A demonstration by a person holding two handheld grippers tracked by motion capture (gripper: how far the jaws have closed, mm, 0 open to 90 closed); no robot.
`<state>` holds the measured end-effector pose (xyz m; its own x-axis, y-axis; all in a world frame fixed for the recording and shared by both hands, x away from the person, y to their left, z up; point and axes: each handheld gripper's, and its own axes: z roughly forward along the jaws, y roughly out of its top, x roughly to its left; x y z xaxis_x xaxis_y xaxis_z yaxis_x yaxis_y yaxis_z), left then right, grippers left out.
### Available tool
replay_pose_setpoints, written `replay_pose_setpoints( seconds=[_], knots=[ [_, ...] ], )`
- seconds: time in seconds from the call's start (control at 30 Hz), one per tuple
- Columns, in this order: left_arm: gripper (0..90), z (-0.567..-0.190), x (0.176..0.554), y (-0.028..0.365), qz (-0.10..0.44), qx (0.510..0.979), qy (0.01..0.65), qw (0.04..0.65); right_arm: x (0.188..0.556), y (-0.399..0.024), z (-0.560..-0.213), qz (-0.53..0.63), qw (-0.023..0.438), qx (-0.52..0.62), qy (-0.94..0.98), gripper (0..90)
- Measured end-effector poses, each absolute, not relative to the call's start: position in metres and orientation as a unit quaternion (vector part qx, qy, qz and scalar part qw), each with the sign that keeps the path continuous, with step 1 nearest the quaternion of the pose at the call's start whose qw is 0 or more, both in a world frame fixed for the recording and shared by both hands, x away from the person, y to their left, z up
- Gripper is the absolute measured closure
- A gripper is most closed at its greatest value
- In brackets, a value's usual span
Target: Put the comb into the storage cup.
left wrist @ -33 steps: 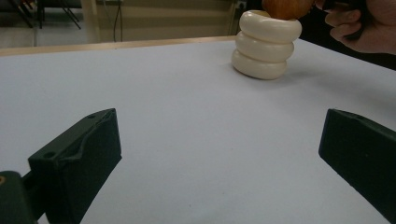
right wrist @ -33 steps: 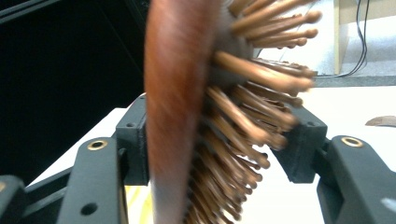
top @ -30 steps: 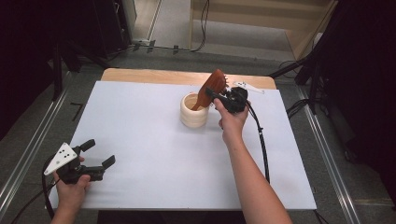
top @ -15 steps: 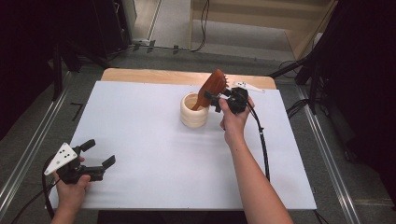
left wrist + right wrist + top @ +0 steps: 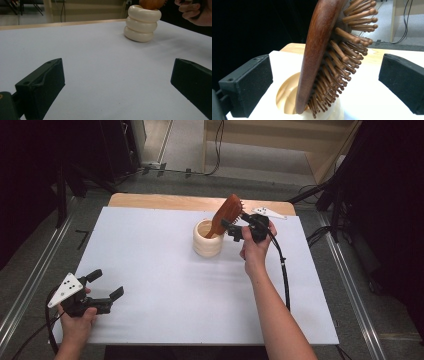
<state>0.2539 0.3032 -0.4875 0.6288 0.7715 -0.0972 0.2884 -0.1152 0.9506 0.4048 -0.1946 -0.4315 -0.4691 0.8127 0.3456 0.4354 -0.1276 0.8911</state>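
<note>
Surface: a white sheet [image 5: 165,270] covered a wooden table [image 5: 150,200], whose bare wood showed as a strip along the 12 o'clock edge. Grey floor with metal rails ran along the 9 and 3 o'clock sides; black stands and dark curtains stood at 10 and 2 o'clock, cables trailed on the floor at 12 o'clock, and pale wooden furniture stood beyond them.

Item 1: cream ribbed cup [image 5: 207,239], upright, toward 12 o'clock of the sheet's centre, well clear of every edge.

Item 2: wooden hairbrush [image 5: 226,215], handle down inside the cup, head leaning toward 1 o'clock, bristles facing the right gripper.

Item 3: right gripper [image 5: 236,226], just beside the cup at its 3 o'clock. Its jaws had just been opening and stood spread wide, the brush head between them, the pads apart from it.

Item 4: left gripper [image 5: 106,284], near the 7 o'clock corner, jaws spread, nothing between them.

Open room: the sheet lay bare from centre to 6 o'clock and along the 9 o'clock side.
</note>
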Motion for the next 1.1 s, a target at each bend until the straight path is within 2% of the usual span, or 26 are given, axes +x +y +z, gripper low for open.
replay_pose_setpoints(
  seconds=[1.1],
  knots=[
    [0.0, -0.488, 0.254, 0.302, 0.219, 0.713, 0.372, 0.553, 0.372, -0.209, -0.416, 0.556, 0.211, 0.447, 0.668, 0.0]
  ],
)
